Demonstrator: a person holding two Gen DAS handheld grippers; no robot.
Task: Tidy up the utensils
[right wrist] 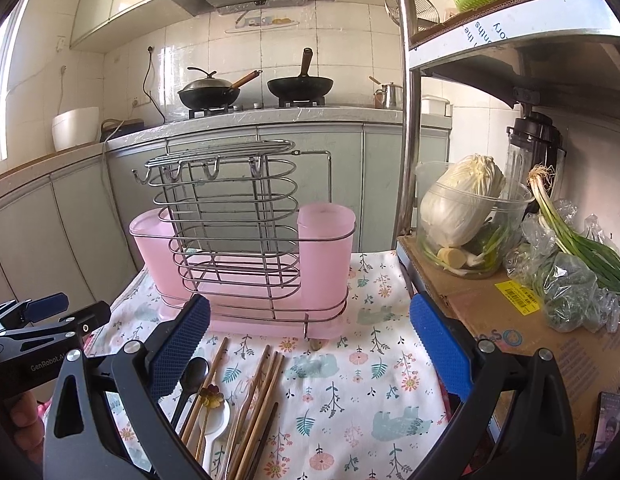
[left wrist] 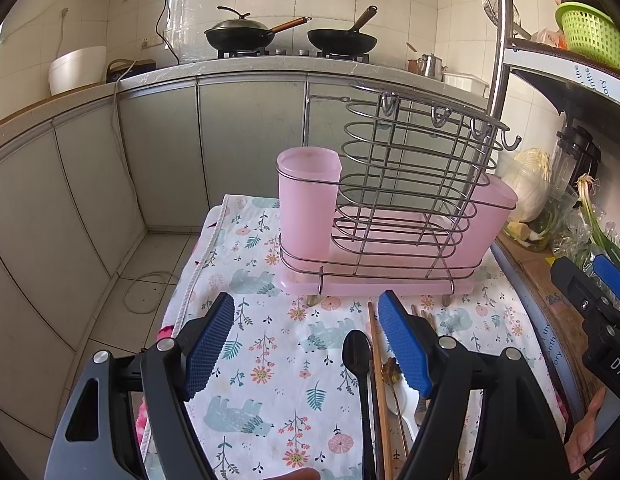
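So far nothing has gone into the utensil rack (right wrist: 245, 248), which stands at the far end of the floral cloth (right wrist: 350, 392) with its two pink cups (left wrist: 307, 200) empty and open at the top, ready to take handles dropped in from above. Your utensils lie loose on the cloth just in front of it: a black spoon (left wrist: 356, 354), a white spoon (right wrist: 215, 420), a small gold flower-headed spoon (right wrist: 211, 398) and several wooden chopsticks (right wrist: 261, 396), all pointing roughly toward the rack.

Your left gripper (left wrist: 305, 344) hovers with its jaws spread wide and nothing between the blue pads (left wrist: 207, 350); the right-hand pad sits over the pile, which suggests you are lining up on the black spoon or the chopsticks beside it. Your right gripper (right wrist: 310, 344) is likewise released and empty, held over bare cloth beside the chopsticks.

Since the pieces overlap, you probably need to pick one at an edge first, so the others do not drag along.
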